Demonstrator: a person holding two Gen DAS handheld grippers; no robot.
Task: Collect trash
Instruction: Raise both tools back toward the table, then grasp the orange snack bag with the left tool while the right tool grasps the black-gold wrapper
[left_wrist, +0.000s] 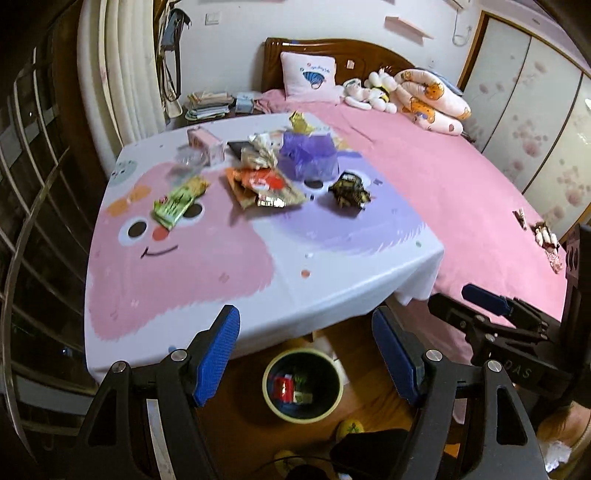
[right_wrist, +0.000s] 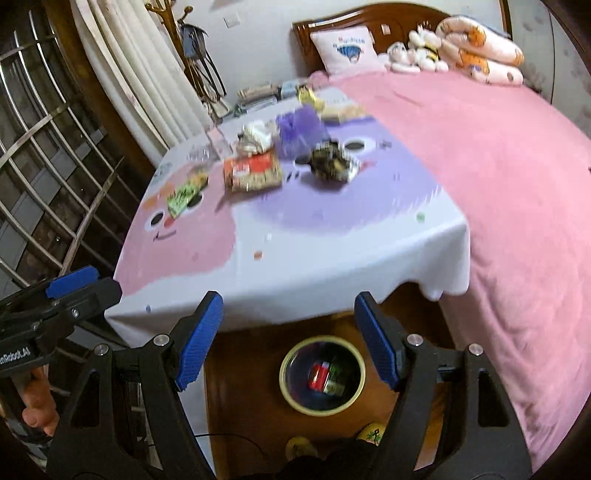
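Observation:
Wrappers lie on the far half of a table with a pink and purple cartoon cloth (left_wrist: 207, 280) (right_wrist: 295, 258): a green packet (left_wrist: 177, 203) (right_wrist: 183, 195), an orange and red packet (left_wrist: 266, 184) (right_wrist: 253, 171), a dark crumpled wrapper (left_wrist: 349, 190) (right_wrist: 332, 162) and a purple bag (left_wrist: 308, 155) (right_wrist: 301, 129). A round bin (left_wrist: 302, 384) (right_wrist: 322, 374) stands on the floor below the near edge, with red and green wrappers inside. My left gripper (left_wrist: 306, 354) and right gripper (right_wrist: 288, 339) are both open and empty, above the bin, short of the table.
A pink bed (left_wrist: 461, 192) (right_wrist: 498, 177) with pillows and soft toys adjoins the table's right side. A barred window (left_wrist: 33, 184) and curtain are at the left. A pink box (left_wrist: 207, 142) and clear wrapper sit at the table's back left.

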